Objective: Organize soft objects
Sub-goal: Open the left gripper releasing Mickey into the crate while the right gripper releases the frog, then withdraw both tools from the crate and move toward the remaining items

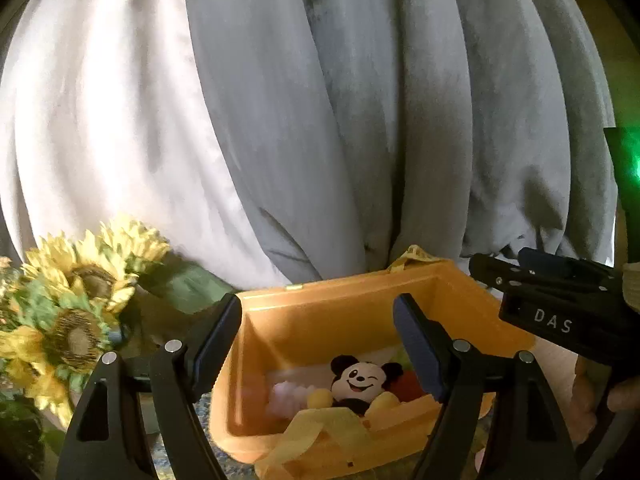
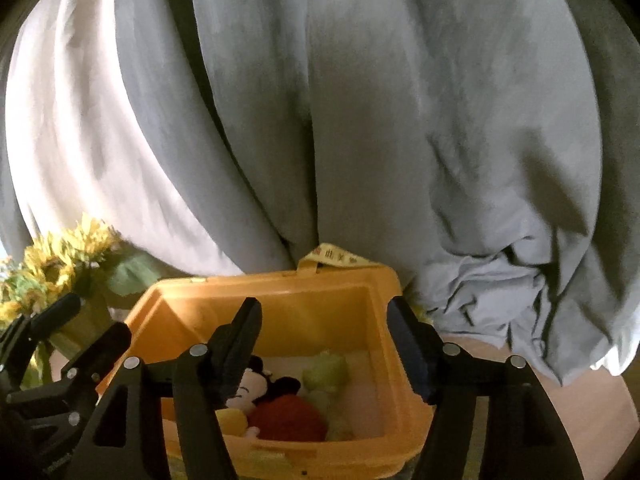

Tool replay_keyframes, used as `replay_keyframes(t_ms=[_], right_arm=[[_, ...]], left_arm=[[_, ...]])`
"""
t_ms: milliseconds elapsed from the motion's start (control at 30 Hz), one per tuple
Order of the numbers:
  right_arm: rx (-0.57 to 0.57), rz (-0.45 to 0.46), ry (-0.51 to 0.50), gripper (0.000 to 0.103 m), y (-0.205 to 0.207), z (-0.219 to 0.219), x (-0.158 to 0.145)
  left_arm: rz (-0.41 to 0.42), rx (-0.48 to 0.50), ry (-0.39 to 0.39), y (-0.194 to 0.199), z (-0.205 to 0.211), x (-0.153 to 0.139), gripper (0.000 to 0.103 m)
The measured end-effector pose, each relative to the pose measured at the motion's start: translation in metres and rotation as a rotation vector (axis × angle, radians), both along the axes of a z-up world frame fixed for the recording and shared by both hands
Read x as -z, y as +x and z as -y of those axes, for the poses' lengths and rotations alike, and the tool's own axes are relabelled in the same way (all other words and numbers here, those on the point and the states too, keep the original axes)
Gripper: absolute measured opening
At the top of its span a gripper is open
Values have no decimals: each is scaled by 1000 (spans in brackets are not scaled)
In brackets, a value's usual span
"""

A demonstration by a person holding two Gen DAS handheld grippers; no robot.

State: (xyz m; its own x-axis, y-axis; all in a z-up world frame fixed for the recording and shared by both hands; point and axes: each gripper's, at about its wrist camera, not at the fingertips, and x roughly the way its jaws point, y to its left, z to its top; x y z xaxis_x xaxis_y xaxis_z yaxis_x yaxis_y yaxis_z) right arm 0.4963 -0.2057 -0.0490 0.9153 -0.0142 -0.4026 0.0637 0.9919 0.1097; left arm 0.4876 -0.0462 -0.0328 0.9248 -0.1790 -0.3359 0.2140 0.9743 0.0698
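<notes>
Both black two-finger grippers, left (image 1: 318, 344) and right (image 2: 324, 344), spread wide, holding nothing, above orange plastic bin (image 2: 224, 312); black-eared mouse plush (image 1: 358, 380), red (image 2: 290, 416) and green (image 2: 324, 370) soft toys inside; artificial sunflowers (image 1: 80, 292) left; grey curtain (image 1: 320, 120) behind

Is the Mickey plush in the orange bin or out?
In. The Mickey plush lies on the floor of the orange bin among other soft toys; both grippers are open and empty.

Sunflowers (image 1: 76, 312) at 9 o'clock are motion-blurred and cut by the frame edge. Mouse plush (image 2: 256, 390) is partly hidden behind the right gripper's finger (image 2: 236, 356). Pale soft items (image 1: 286, 396) at 6 o'clock are too blurred to identify.
</notes>
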Motion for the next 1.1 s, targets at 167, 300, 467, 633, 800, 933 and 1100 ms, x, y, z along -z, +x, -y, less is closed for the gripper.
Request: replay_keyframes(t_ms=[167, 300, 467, 633, 800, 933, 1100], right_arm=[[22, 31, -16, 71, -24, -2, -15], [28, 48, -34, 72, -45, -6, -23], [25, 53, -45, 72, -67, -14, -26], [33, 59, -37, 72, -90, -20, -26], [46, 61, -37, 72, -109, -28, -25], [61, 62, -37, 72, -124, -34, -23], [84, 52, -28, 72, -140, -38, -17]], left_arm=[[22, -7, -2, -27, -5, -9, 78], [22, -4, -10, -46, -11, -11, 78], [29, -10, -21, -68, -19, -14, 78], [37, -6, -17, -87, -25, -18, 78], [35, 7, -11, -104, -32, -16, 79], [22, 23, -13, -114, -37, -13, 79], [8, 46, -9, -125, -41, -7, 79]])
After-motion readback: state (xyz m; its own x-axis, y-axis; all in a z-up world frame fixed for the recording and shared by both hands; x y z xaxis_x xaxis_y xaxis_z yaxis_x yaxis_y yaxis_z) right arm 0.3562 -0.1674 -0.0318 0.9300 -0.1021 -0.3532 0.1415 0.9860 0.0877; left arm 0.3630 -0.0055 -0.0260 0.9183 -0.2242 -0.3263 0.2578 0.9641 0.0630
